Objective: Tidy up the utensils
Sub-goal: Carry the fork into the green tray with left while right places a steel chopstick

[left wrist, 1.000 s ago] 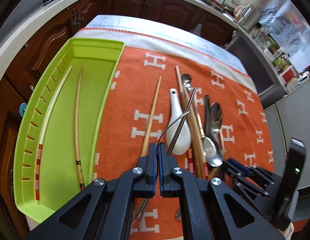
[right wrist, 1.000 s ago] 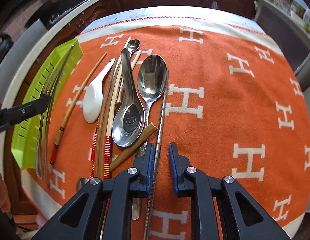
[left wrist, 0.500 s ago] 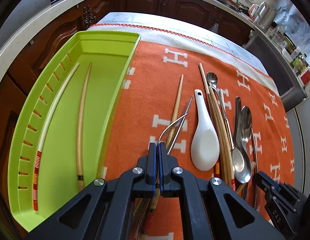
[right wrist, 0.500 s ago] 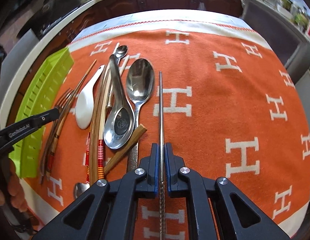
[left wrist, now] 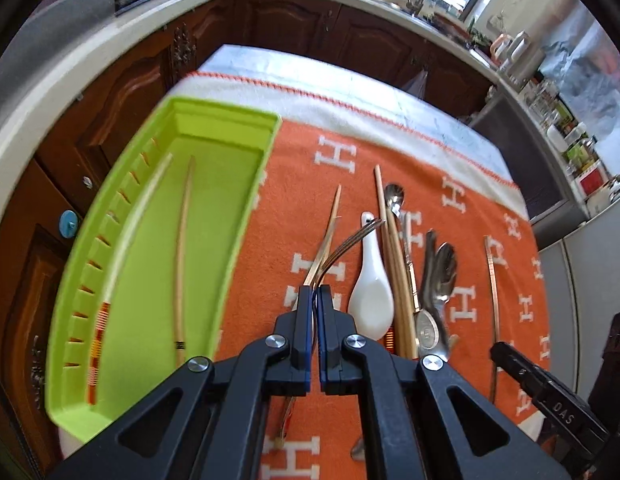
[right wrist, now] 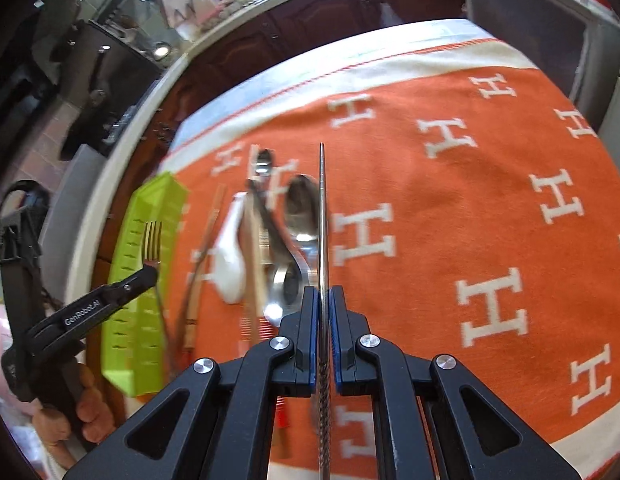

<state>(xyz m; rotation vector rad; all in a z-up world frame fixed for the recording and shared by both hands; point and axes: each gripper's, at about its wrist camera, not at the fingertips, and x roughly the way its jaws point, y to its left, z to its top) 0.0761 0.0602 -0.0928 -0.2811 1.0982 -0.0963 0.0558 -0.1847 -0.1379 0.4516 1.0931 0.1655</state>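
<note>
Left wrist view: fork [left wrist: 342, 246] is clamped in the left gripper [left wrist: 315, 294] above the orange cloth [left wrist: 462, 240], green tray [left wrist: 230, 184] with two chopsticks seen alongside; right wrist view: metal chopstick [right wrist: 322, 216] is pinched in the right gripper [right wrist: 321, 298], lifted over the cloth.
</note>
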